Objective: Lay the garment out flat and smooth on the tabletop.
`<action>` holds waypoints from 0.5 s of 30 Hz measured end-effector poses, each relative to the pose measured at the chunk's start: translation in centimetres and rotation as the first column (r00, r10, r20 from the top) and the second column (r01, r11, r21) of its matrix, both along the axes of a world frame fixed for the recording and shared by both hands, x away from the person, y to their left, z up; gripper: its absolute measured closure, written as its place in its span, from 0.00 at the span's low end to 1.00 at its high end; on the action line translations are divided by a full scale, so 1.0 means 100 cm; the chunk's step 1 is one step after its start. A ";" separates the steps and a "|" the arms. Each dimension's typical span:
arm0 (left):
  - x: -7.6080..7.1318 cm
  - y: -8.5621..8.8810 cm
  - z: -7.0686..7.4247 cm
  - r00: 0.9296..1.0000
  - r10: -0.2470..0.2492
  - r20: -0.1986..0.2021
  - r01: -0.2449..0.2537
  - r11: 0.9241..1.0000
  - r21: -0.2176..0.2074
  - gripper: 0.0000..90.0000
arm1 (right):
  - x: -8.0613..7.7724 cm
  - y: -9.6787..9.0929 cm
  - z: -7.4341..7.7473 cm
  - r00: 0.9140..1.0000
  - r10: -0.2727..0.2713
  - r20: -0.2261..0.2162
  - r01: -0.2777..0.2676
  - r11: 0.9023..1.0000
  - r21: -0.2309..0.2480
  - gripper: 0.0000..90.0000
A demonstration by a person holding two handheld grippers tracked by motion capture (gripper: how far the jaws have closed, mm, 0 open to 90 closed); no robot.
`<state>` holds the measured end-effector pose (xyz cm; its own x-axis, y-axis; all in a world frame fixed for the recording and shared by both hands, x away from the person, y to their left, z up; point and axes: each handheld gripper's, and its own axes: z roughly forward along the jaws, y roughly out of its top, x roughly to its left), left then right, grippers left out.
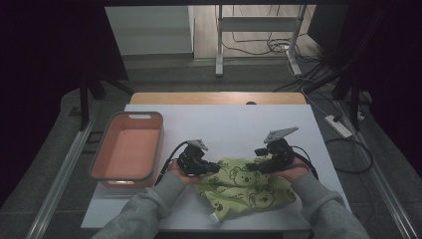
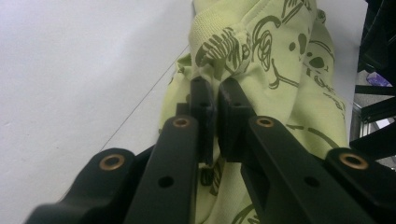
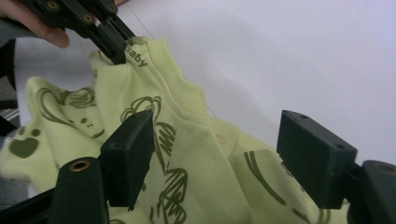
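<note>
A light green garment (image 1: pixel 244 191) printed with dark koala figures lies crumpled on the white table cover near the front edge. My left gripper (image 1: pixel 211 168) is at the garment's left upper edge, and its jaws are shut on a ribbed fold of the cloth (image 2: pixel 275 60), pinched between the pads (image 2: pixel 215 88). My right gripper (image 1: pixel 254 166) hovers at the right upper part of the garment (image 3: pixel 196 158) with its jaws (image 3: pixel 219 140) wide apart and cloth below them, not pressed. The left gripper (image 3: pixel 114 51) also shows pinching the collar in the right gripper view.
An orange rectangular basin (image 1: pixel 102 159) stands on the left of the table, holding nothing. The white cover (image 1: pixel 224 124) stretches back to a wooden table edge (image 1: pixel 214 97). Stand legs and cables lie on the floor behind.
</note>
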<state>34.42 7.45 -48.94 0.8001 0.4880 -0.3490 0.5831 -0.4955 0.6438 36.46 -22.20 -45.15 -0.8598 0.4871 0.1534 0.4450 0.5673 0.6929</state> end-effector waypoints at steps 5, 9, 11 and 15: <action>0.000 0.000 0.000 1.000 0.005 0.000 -0.005 1.000 0.000 0.95 | -0.006 0.003 -0.002 1.000 0.031 0.002 -0.031 0.999 -0.016 0.36; 0.000 0.000 0.000 1.000 0.009 0.003 -0.009 1.000 0.005 0.95 | -0.010 0.003 -0.005 0.999 0.048 0.000 -0.048 0.998 -0.027 0.44; 0.000 0.000 0.000 1.000 0.010 0.001 -0.010 1.000 0.004 0.95 | -0.011 0.002 -0.008 0.998 0.055 0.003 -0.055 0.998 -0.042 0.50; 0.001 0.001 0.000 1.000 0.011 -0.001 -0.011 1.000 0.002 0.95 | -0.015 0.001 -0.010 0.997 0.067 0.036 -0.064 0.995 -0.070 0.68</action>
<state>34.53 7.55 -48.97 0.7942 0.4974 -0.3490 0.5894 -0.4908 0.6417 34.98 -22.07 -46.20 -0.8948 0.4377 0.0881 0.3794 0.6413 0.6670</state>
